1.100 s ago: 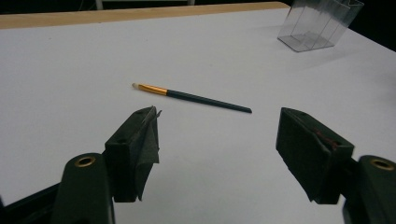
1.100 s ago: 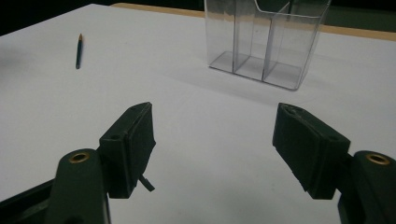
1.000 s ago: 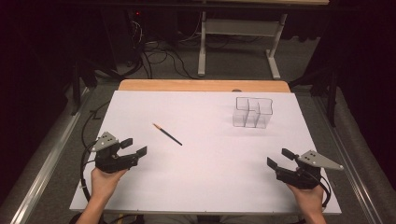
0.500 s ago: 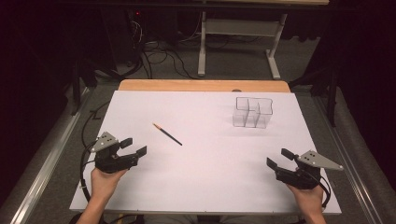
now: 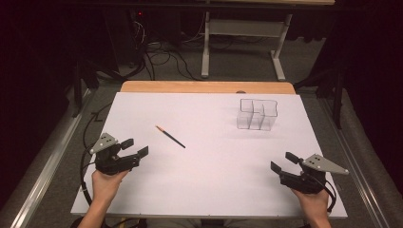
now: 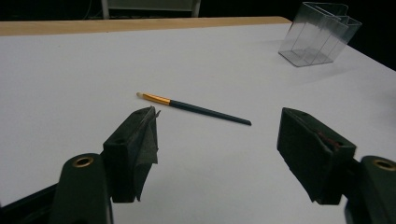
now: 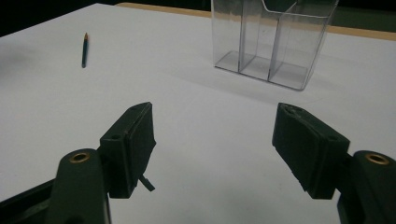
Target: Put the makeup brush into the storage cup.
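While both lie released, two hand-held grippers, left (image 5: 135,148), right (image 5: 283,161), one brush (image 5: 170,137), one clear organizer (image 5: 257,114).

From my feed, the white table top (image 5: 209,180) sits lit in an otherwise dark room, with a strip of bare wood edge (image 5: 204,87) along its far side. Beyond that edge, grey carpet floor (image 5: 237,66) carries a tangle of black cables (image 5: 161,57) and the white metal legs of a desk (image 5: 205,52). A metal rail (image 5: 45,161) runs along the table's left side.
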The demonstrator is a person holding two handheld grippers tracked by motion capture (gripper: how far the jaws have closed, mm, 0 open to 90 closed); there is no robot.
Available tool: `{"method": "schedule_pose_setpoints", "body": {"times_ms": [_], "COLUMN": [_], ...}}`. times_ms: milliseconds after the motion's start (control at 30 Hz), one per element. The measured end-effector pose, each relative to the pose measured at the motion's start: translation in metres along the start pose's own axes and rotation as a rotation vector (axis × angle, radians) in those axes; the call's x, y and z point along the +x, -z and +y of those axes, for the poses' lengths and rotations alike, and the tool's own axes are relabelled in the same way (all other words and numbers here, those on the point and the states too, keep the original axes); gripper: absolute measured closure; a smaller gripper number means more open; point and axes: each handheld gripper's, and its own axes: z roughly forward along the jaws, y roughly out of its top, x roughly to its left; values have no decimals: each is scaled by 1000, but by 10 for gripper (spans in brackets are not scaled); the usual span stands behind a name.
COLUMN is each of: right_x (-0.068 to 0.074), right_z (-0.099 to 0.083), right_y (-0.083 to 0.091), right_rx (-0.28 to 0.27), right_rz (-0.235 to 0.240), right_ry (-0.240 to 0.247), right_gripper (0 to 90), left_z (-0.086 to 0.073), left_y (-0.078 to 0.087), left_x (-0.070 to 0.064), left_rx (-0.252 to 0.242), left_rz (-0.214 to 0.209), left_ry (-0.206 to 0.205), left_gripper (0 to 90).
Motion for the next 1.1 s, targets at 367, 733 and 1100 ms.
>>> {"method": "schedule_pose_setpoints", "body": {"times_ms": [367, 733, 1100], "right_x": [0, -1, -1], "right_z": [-1, -1, -1], "right_y": [1, 1, 1], "right_rx": [0, 1, 1], "right_rz": [-2, -3, -3], "right_ry": [-16, -13, -15], "right_gripper": [309, 309, 310], "left_z": [10, 18, 30], "left_y": [-4, -7, -14], "left_x": [-11, -14, -20], "left_rx": [2, 2, -15], "left_rz": [-11, -17, -26], "left_ry": [-58, -62, -81], "left_gripper": [288, 287, 288]}}
